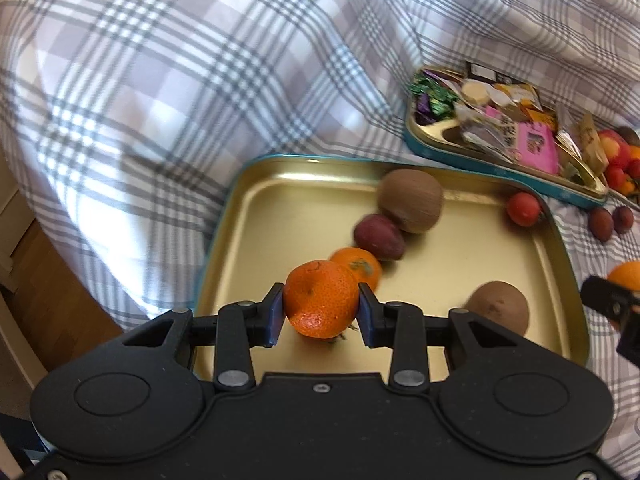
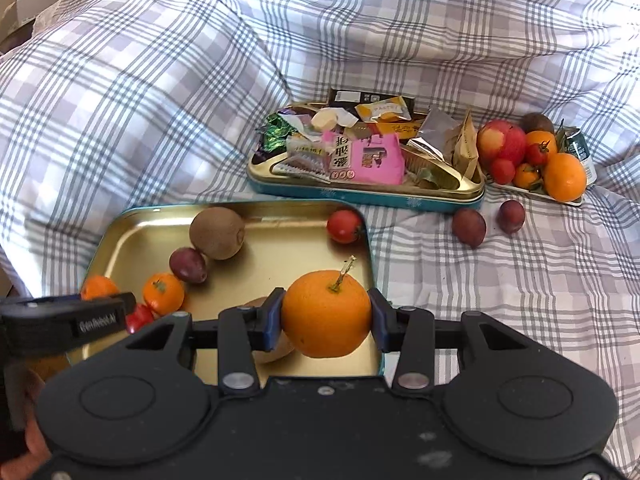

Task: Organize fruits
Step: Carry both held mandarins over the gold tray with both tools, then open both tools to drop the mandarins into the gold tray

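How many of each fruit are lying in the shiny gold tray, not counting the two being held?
Brown fuzzy kiwis: 2
Dark purple oval fruit: 1
Small orange mandarin: 1
Small red round tomatoes: 2 (one half hidden)
Total: 6

The gold tray [image 2: 120, 236] is glossy metal with a teal rim, lying on soft checked cotton bedding [image 2: 160, 100]. At its twelve o'clock a kiwi [image 2: 217, 233] looks matt and fuzzy. The tangerine [image 1: 322, 300] has dimpled, rough peel; the orange [image 2: 326, 314] is smoother. Gripper bodies are matt black plastic. Foil wrappers [image 2: 276, 132] glitter.
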Motion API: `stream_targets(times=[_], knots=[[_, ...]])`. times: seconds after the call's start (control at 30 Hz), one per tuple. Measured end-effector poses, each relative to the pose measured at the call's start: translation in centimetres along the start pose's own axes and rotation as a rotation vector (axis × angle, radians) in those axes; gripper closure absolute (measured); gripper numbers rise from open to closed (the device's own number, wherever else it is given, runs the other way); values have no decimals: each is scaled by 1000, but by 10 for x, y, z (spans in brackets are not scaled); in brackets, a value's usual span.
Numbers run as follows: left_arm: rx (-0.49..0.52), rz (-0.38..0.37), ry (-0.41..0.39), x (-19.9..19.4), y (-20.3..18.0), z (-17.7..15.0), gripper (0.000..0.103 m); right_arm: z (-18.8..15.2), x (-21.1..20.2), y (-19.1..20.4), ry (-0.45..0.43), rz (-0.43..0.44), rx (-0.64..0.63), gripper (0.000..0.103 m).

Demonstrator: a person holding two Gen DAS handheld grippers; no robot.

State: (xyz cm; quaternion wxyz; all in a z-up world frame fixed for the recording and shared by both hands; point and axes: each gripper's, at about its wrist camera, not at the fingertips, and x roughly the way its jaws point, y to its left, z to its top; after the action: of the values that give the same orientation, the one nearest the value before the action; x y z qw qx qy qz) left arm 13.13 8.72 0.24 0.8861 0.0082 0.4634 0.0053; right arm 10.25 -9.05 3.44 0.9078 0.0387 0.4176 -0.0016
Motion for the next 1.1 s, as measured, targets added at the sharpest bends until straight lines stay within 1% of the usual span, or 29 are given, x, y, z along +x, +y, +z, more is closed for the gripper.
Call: stream_targets(times=[0.27,0.63,0.83,0.97,1.1], knots=[[16,-31,51,5,-15,-4,57,5,8,-5,6,-23,16,58],[16,-25,105,11,-22,-9,56,7,13,-7,13,-19,32,58],[12,-18,102,10,-24,-7,57,7,15,-8,15,-9,45,57],[17,-25,77,6,-25,-4,57,8,17,-7,15,-5,49,57],[18,-30,74,5,-28,-2,57,8,17,-7,17,15,50,56]])
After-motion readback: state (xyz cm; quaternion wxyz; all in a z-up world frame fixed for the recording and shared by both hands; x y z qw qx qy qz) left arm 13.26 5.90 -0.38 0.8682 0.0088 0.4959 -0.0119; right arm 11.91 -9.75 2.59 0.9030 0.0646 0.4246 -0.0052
